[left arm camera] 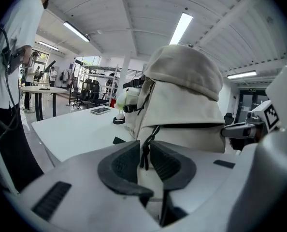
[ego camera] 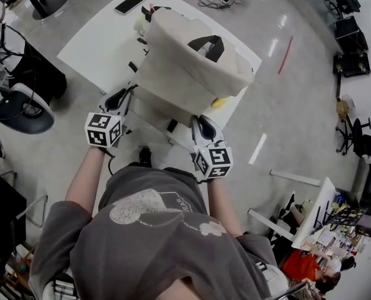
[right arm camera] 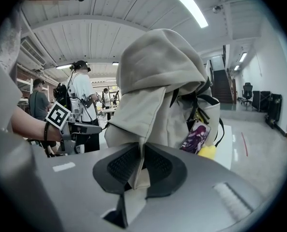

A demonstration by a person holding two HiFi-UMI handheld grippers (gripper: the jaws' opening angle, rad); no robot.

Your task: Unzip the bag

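The bag point(ego camera: 185, 64) is matt beige cloth, coarse like canvas, with a black woven handle point(ego camera: 217, 49). The counter point(ego camera: 104, 36) is smooth white with a faint sheen; the phone point(ego camera: 130, 2) at its far-left corner is glossy black. The left gripper point(left arm camera: 144, 151) has a matt grey plastic shell and ribbed black rubbery pads point(left arm camera: 123, 166). The floor point(ego camera: 285, 124) is polished grey, mirroring lights.

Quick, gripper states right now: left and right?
Left gripper: jaws close around the black zipper pull cord; whether it is pinched or loose cannot be told.
Right gripper: closed on a fold of the beige bag.
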